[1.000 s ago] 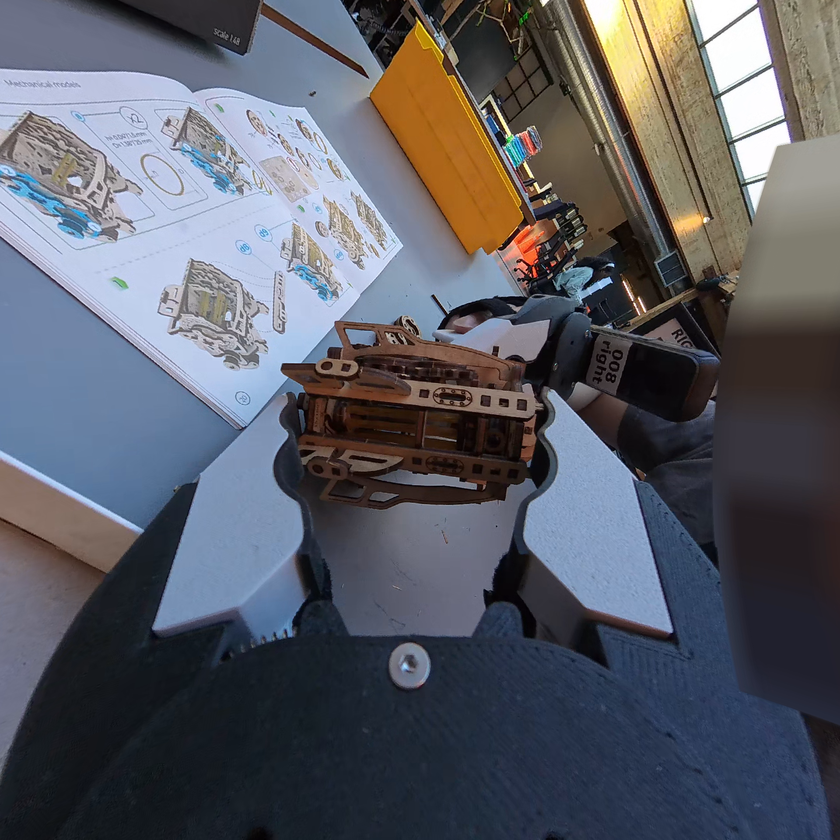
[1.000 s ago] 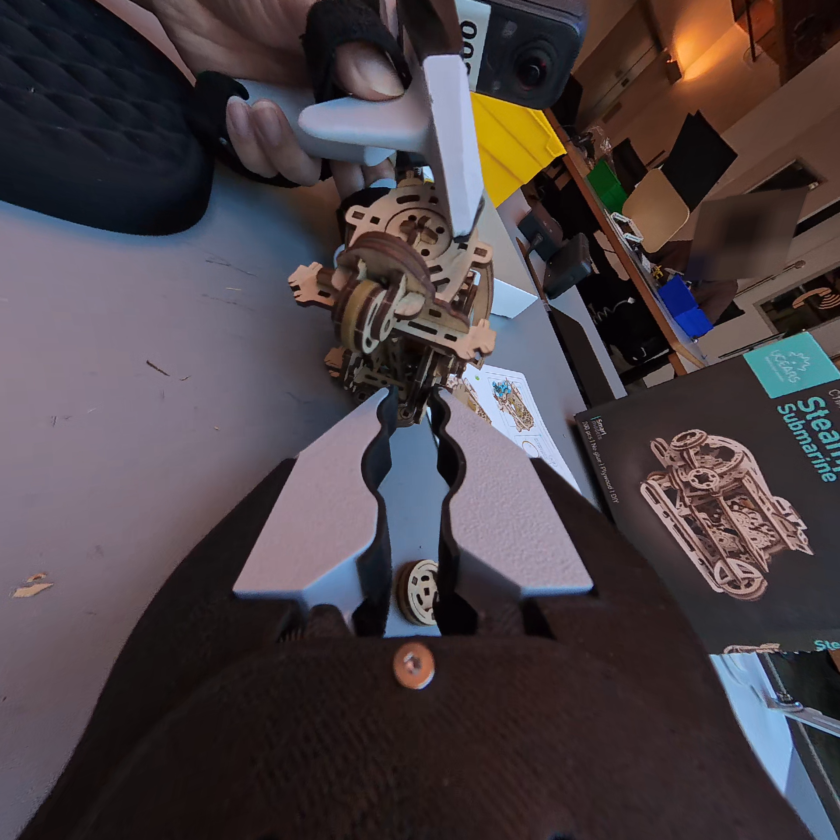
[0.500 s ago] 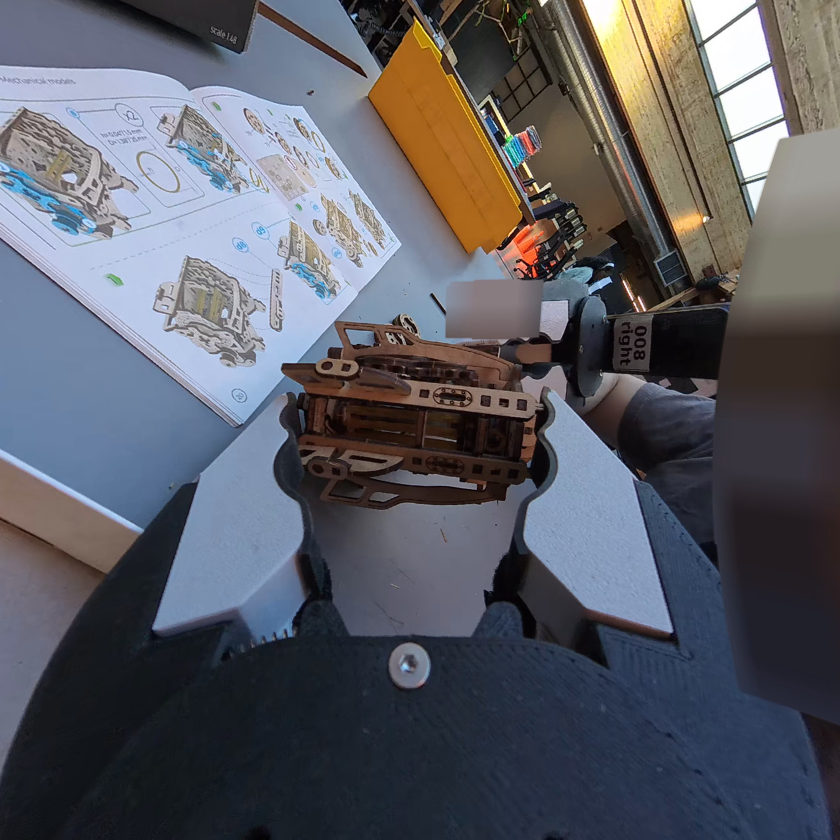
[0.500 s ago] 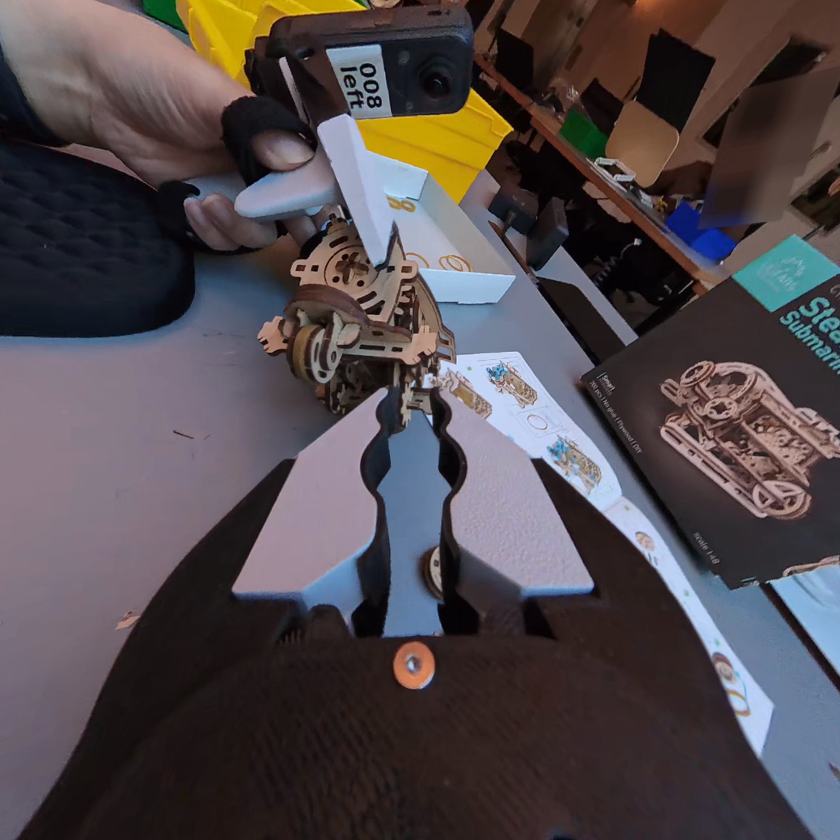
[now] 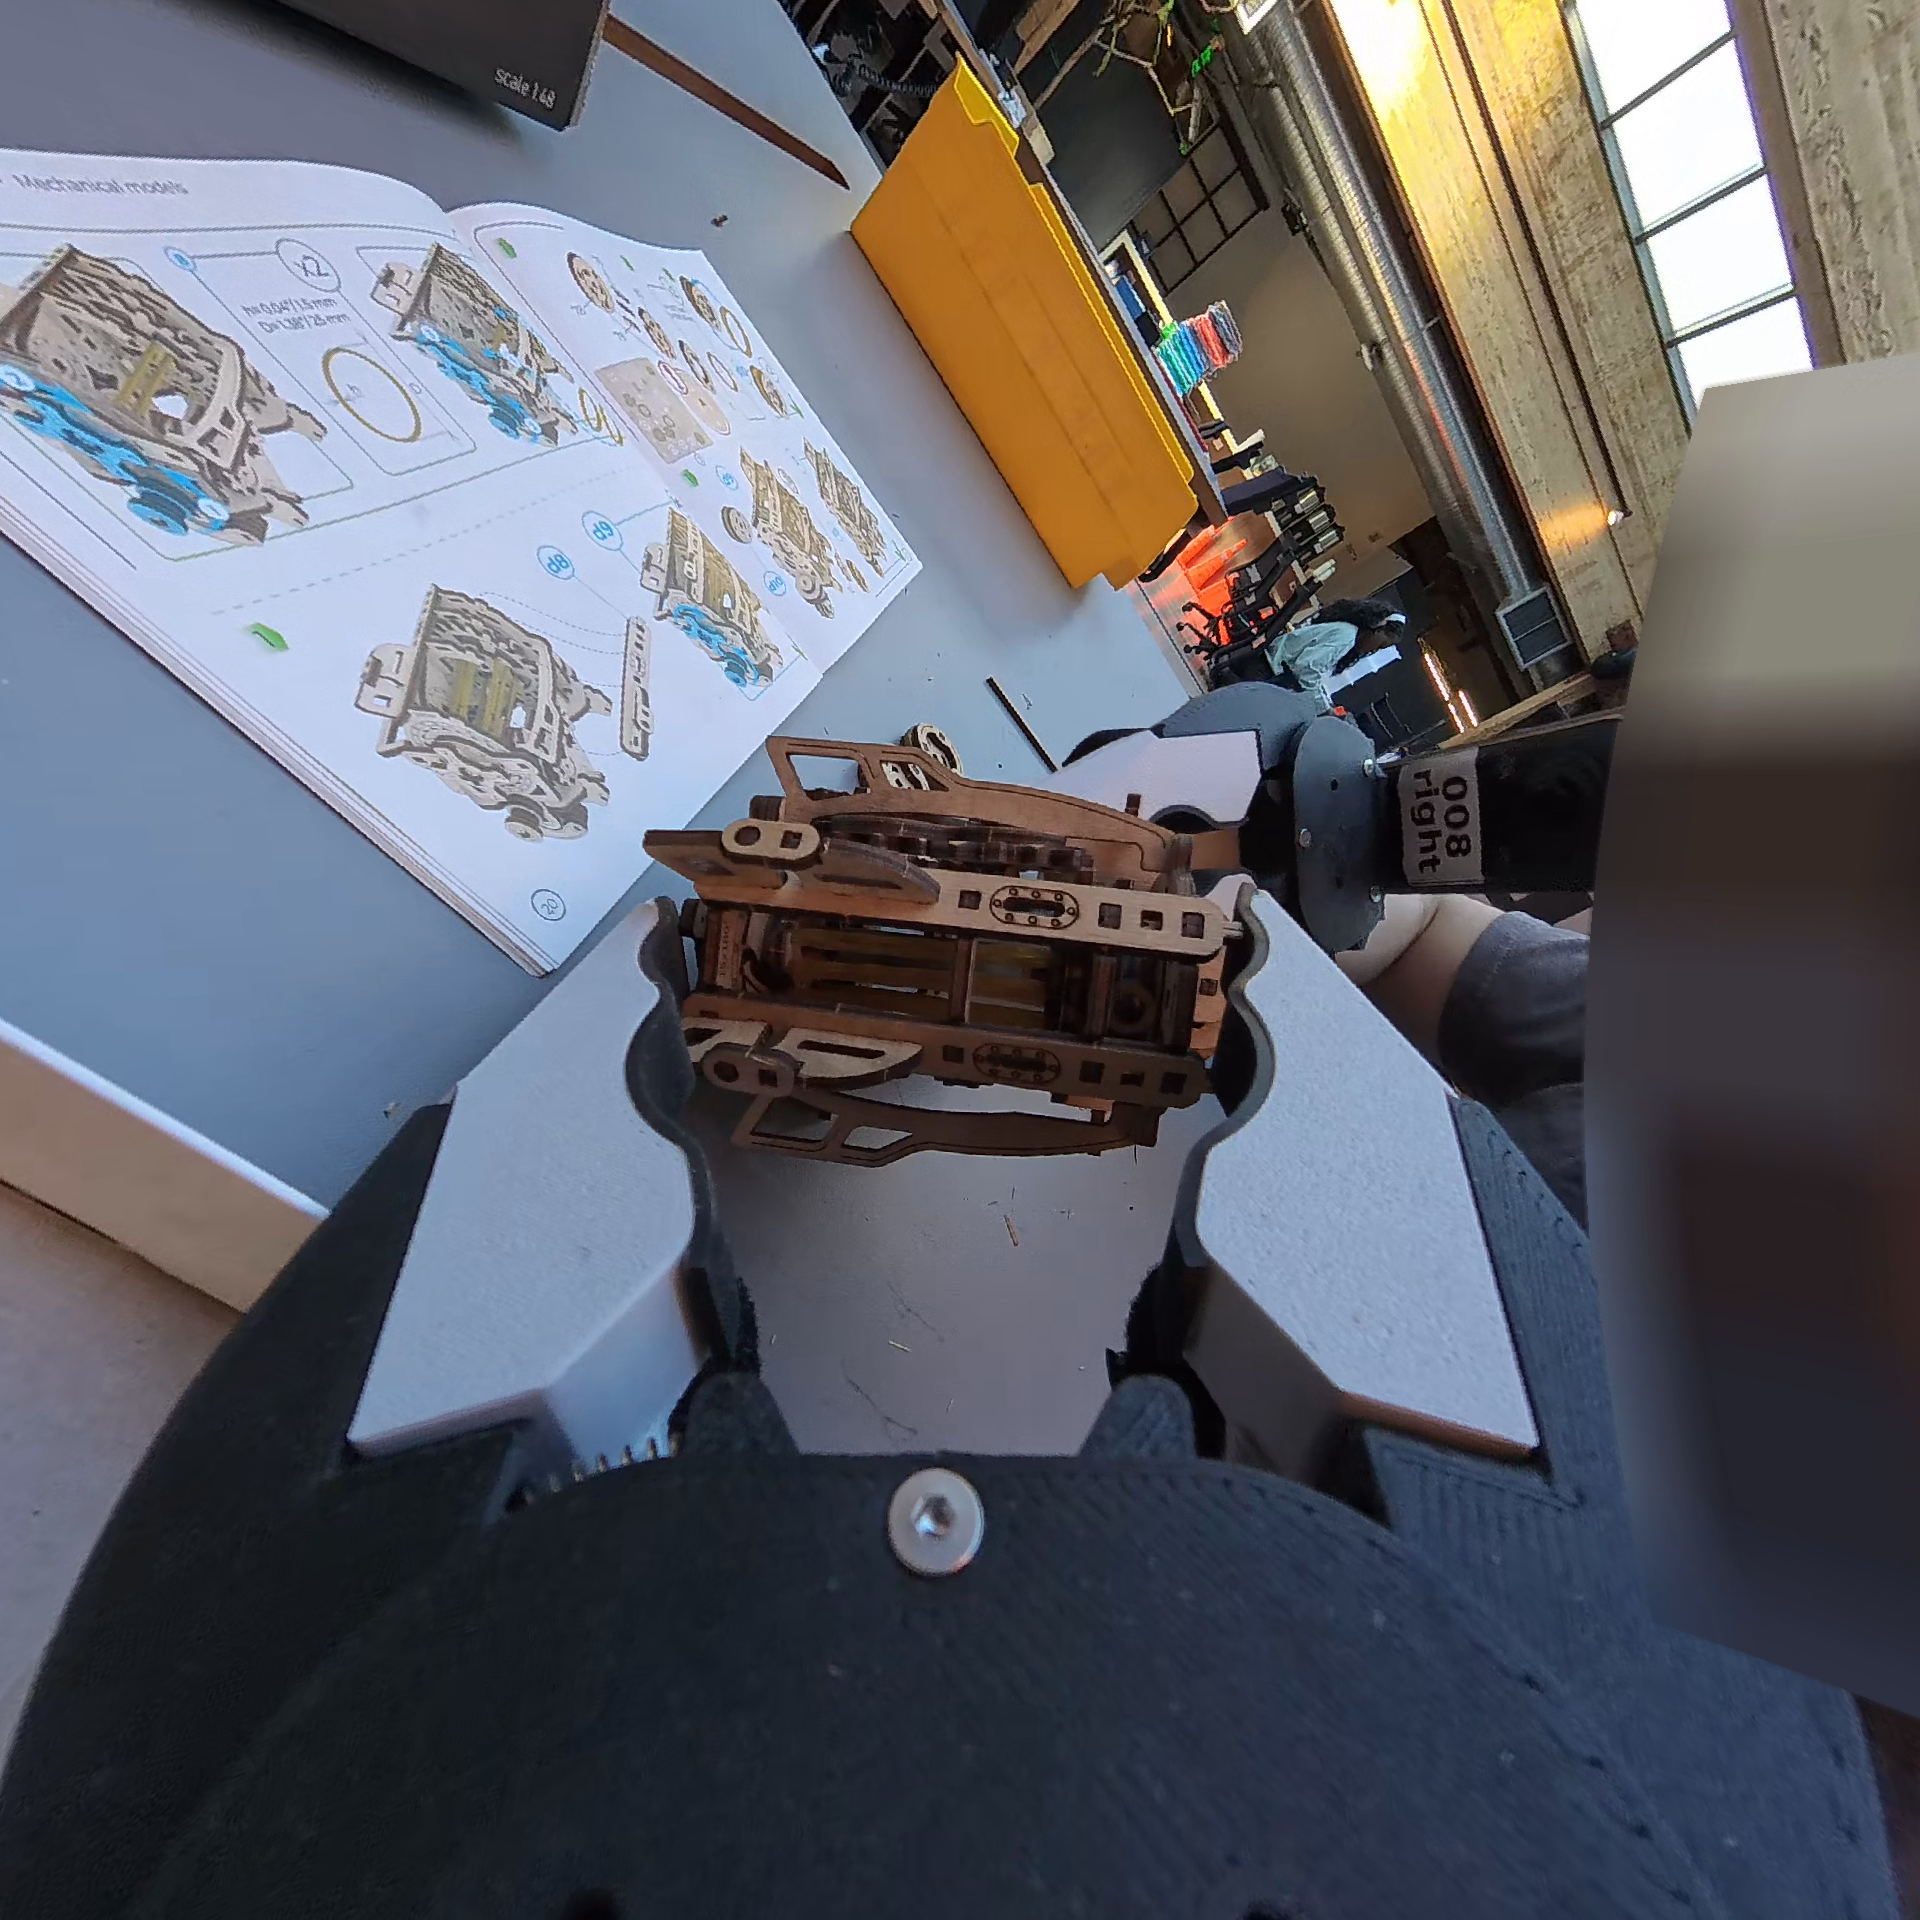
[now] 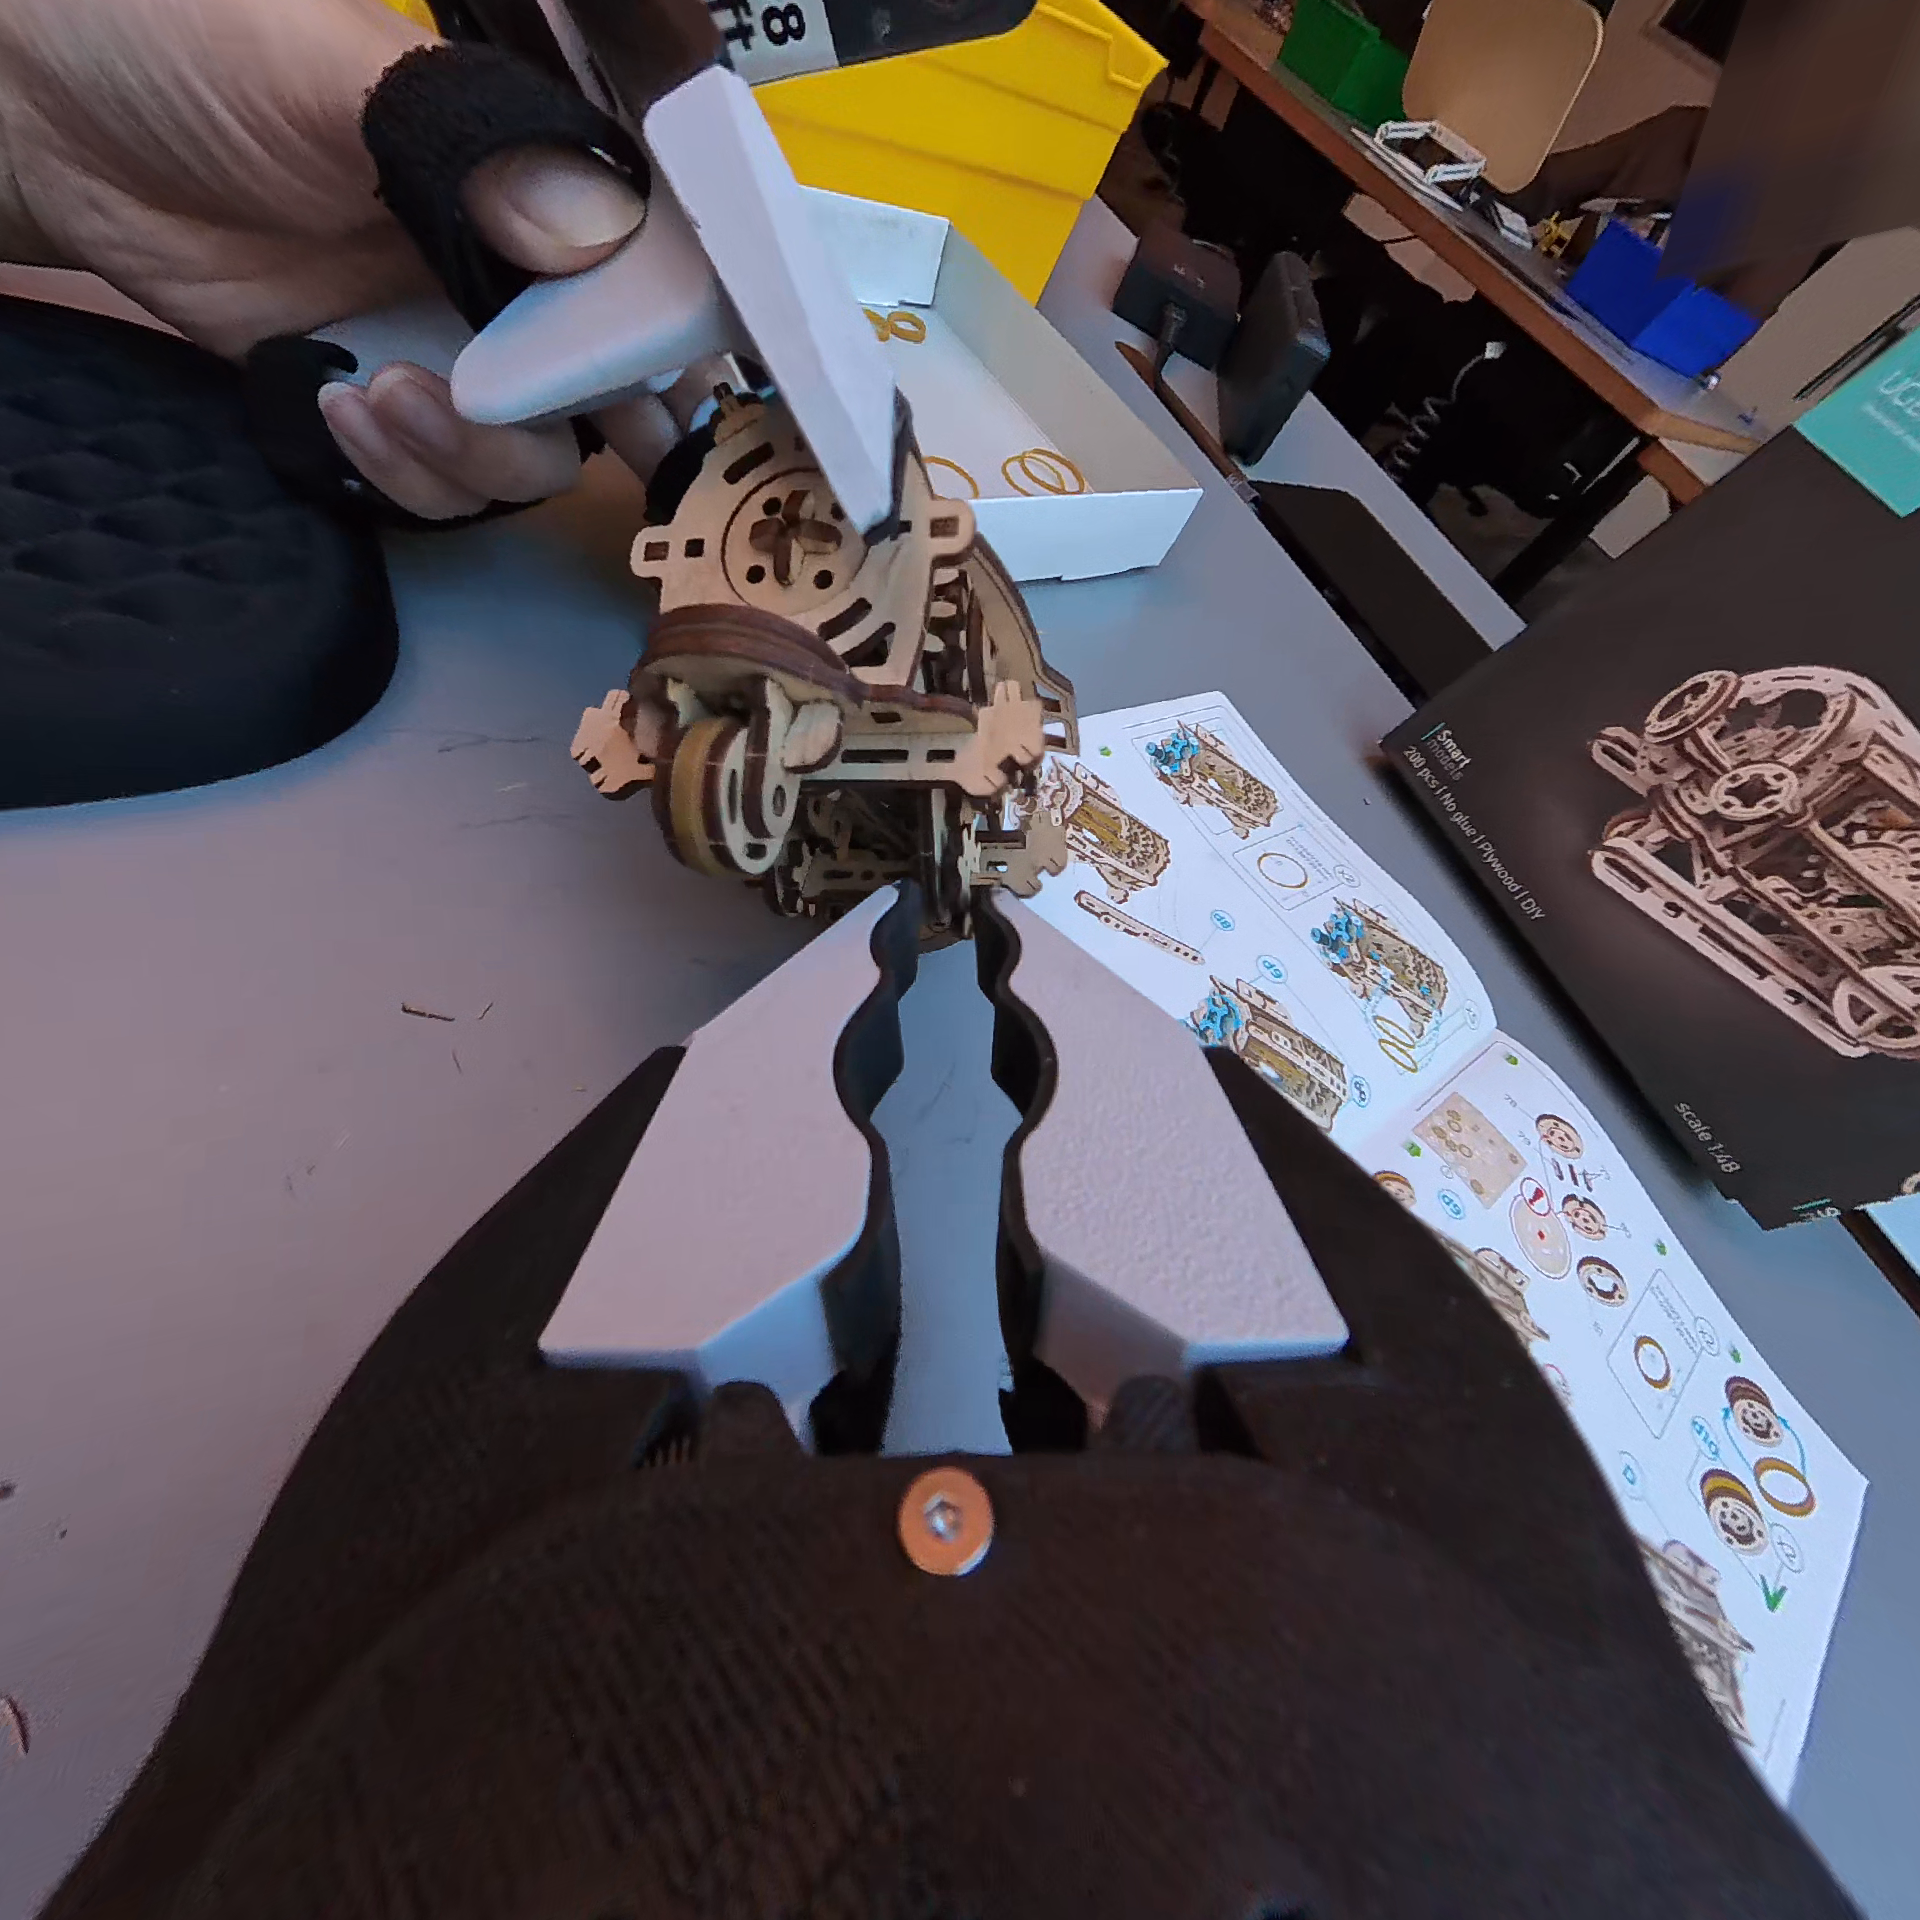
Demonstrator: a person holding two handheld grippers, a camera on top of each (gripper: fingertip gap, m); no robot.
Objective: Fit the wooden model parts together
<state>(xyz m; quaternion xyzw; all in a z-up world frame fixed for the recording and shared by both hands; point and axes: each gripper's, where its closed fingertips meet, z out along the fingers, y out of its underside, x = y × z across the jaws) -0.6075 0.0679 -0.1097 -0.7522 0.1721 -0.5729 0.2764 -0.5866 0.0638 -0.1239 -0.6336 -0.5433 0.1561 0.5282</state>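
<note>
The half-built wooden model (image 5: 945, 966) sits crosswise between the white fingers of my left gripper (image 5: 951, 997), which is shut on it just above the grey table. In the right wrist view the model (image 6: 821, 707) is held from above by the left gripper's finger (image 6: 790, 312) and a person's hand (image 6: 208, 208). My right gripper (image 6: 940, 909) is nearly shut, with its tips pinching a thin wooden edge at the model's lower near side. It also shows behind the model in the left wrist view (image 5: 1195, 790). A small wooden wheel (image 5: 930, 743) lies on the table beyond the model.
An open instruction booklet (image 5: 416, 468) (image 6: 1351, 1039) lies beside the model. A black kit box (image 6: 1714, 831) sits right of it. A white tray (image 6: 1091, 520) with rubber rings and a yellow bin (image 5: 1018, 343) stand beyond. A black cushion (image 6: 156, 571) lies at the left. The tips of one gripper are about 4 cm away from the tips of the other.
The right gripper has swung round the model with its tips staying at the model's edge. The small wheel no longer shows between its fingers. The left gripper has held still.
</note>
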